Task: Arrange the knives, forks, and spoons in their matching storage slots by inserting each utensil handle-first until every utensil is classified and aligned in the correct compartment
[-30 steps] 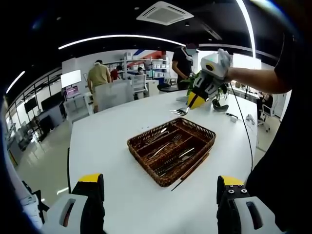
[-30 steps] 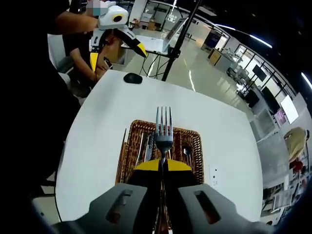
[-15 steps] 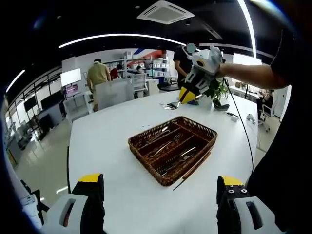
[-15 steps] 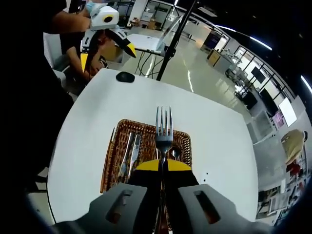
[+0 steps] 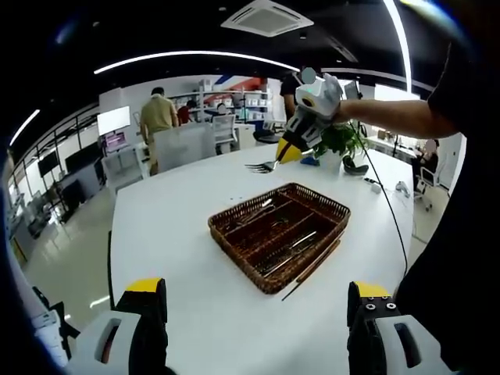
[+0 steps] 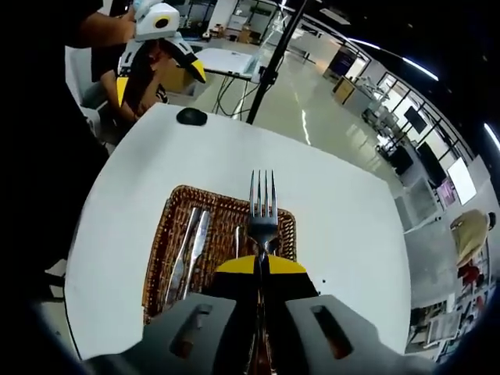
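Gripping a steel fork (image 6: 262, 209) by its handle, the right gripper (image 6: 261, 269) has its yellow-tipped jaws pressed flat together on it, tines pointing straight ahead and away from the camera; in the left gripper view the same gripper (image 5: 284, 150) is held in the air over the far side of the table with the fork (image 5: 258, 166) sticking out of it, clear of everything below. The left gripper (image 5: 258, 301) has its jaws spread wide with nothing between them; seen from the right gripper view it (image 6: 160, 66) hangs beyond the far table edge, likewise splayed. Below the held fork sits a brown wicker cutlery basket (image 6: 158, 242), rectangular, split into long parallel compartments, placed around the middle of the round white table (image 6: 344, 211). Two utensils with flat metal handles lie side by side in the compartments toward the left in the right gripper view; more cutlery lies in the other slots, too small to sort by kind. A dark slim utensil (image 5: 312, 269) lies on the table just beside the basket's long side nearest the person. A small black object (image 6: 191, 116) rests near the table edge by the left gripper. A potted plant (image 5: 341, 143) stands at the far table edge behind the right gripper.
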